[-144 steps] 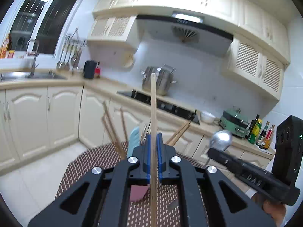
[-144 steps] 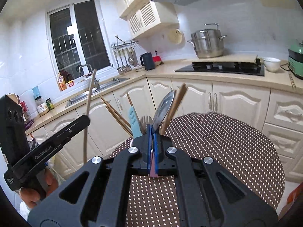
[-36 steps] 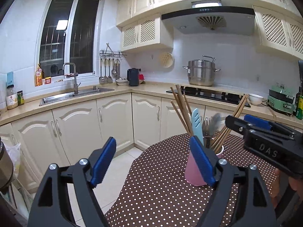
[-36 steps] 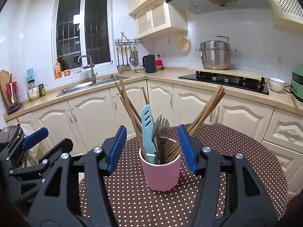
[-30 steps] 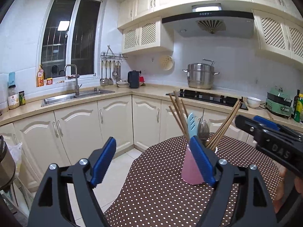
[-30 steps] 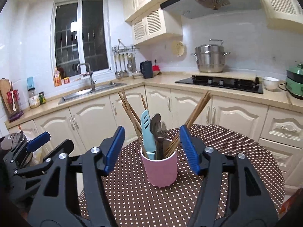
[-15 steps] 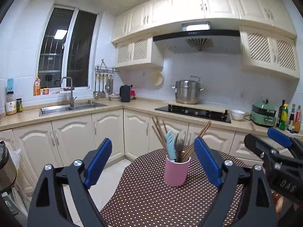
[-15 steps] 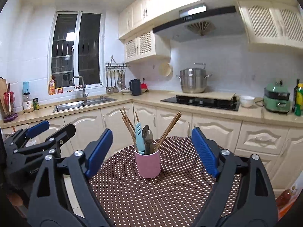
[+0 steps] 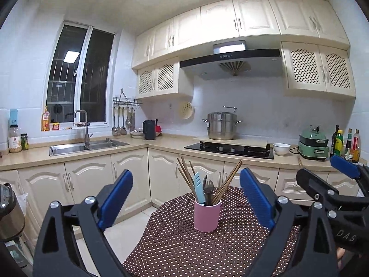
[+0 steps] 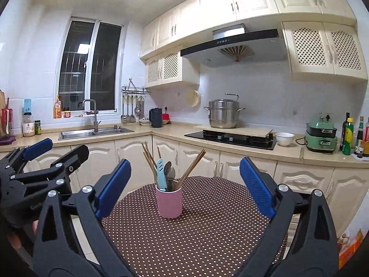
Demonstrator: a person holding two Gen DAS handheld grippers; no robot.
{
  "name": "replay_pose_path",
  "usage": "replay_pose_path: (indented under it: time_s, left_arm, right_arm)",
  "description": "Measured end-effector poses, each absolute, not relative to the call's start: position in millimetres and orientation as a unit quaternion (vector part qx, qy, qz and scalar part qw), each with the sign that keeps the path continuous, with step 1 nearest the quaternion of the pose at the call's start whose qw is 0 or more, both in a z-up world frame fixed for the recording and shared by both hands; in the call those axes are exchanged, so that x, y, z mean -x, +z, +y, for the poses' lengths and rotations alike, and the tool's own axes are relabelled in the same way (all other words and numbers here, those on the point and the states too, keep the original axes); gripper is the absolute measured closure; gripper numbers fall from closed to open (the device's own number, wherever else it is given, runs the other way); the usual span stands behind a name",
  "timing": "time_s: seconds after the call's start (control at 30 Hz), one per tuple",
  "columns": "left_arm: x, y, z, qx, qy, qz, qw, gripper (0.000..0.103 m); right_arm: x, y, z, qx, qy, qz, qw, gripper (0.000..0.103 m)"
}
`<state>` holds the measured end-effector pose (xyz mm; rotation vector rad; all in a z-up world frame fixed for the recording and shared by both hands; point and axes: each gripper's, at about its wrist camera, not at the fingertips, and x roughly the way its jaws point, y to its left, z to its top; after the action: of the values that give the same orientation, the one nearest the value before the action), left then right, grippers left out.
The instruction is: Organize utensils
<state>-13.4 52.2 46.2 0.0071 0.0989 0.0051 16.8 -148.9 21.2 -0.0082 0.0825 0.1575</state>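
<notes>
A pink cup stands upright on the brown polka-dot table. It holds several wooden chopsticks, a light blue spatula and dark metal cutlery. The cup also shows in the right wrist view. My left gripper is open and empty, well back from the cup. My right gripper is open and empty, also back from the cup. Each gripper shows at the edge of the other's view.
Cream cabinets and a beige counter run behind the table, with a sink, a black hob, a steel pot, a green cooker and bottles. White floor lies left of the table.
Both grippers let go of their utensils, which now stand in the cup, and opened. Over the last second both have pulled back and up, so the cup looks smaller.
</notes>
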Motion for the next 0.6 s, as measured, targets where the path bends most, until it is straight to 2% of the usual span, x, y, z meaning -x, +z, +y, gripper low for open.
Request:
replay_pose_path:
  time_s: [0.6]
  left_arm:
    - [37,59,45,-0.007,-0.006,0.024,1.0,0.011]
  right_arm:
    - [12,32,-156,0.021,0.047,-0.005,0.999,0.008]
